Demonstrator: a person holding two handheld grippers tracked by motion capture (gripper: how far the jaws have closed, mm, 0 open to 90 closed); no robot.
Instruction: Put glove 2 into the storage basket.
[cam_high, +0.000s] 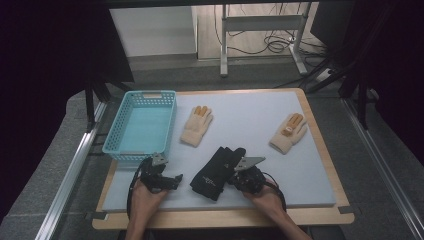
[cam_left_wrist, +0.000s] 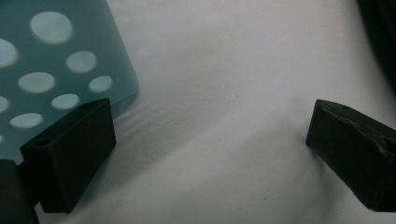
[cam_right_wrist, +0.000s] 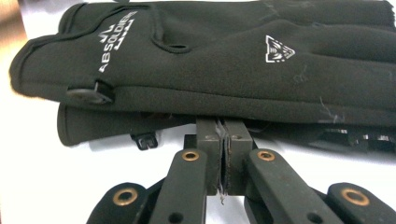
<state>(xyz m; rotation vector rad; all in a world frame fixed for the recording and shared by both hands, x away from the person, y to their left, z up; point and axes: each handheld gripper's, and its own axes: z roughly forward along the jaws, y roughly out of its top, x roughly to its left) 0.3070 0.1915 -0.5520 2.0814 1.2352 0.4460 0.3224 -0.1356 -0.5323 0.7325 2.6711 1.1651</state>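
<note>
A pair of black gloves (cam_high: 217, 172) lies stacked on the pale blue mat (cam_high: 250, 112) near its front edge; white lettering and a logo mark the upper glove (cam_right_wrist: 224, 60). My right gripper (cam_high: 236, 176) is at their right edge. Its jaws (cam_right_wrist: 223, 126) are shut against each other, with the tips tucked under the upper glove's edge; I cannot tell whether fabric is pinched. My left gripper (cam_high: 165, 172) hovers low over the bare mat just in front of the basket's corner. Its jaws (cam_left_wrist: 210, 140) stand wide open with nothing between them.
A light blue perforated basket (cam_high: 120, 149) stands at the mat's left side, its corner (cam_left_wrist: 56, 56) close to my left jaw. Two cream knit gloves with orange fingertips lie farther back, one mid-mat (cam_high: 196, 126), one right (cam_high: 289, 132). The wooden table edge runs along the front.
</note>
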